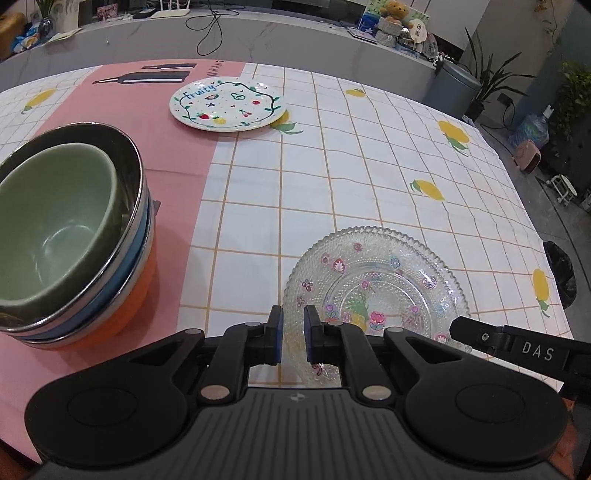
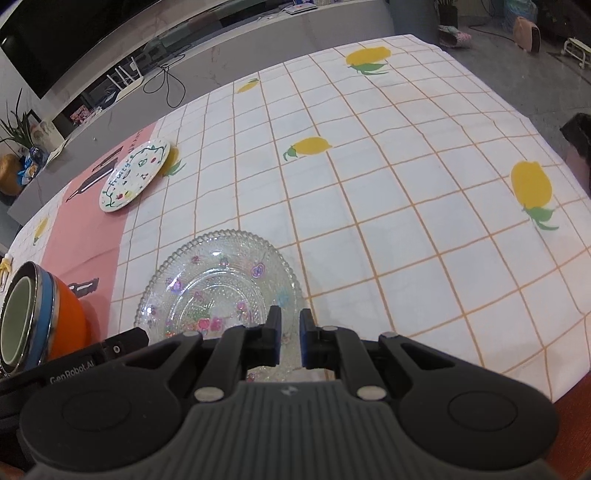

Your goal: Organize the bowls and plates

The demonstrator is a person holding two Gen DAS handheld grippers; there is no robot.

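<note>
Over the glass plate [image 1: 376, 291], left gripper [image 1: 293, 334] and right gripper [image 2: 288, 338] level, jaws narrowly parted, empty

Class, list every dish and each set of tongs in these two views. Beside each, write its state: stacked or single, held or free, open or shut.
Glass plate: single, flat on the tablecloth, near rim between both tongs.
Fruity plate: single, flat, free, far side.
Bowl stack: nested, upright, green bowl on top, free.
Left tongs: narrowly open, around the plate's rim.
Right tongs: narrowly open, around the plate's rim.

A home living or dining room: lemon-print tablecloth [image 1: 369, 166], potted plants [image 1: 491, 81], a teddy bear [image 1: 397, 11], a television [image 2: 74, 40] beyond.
</note>
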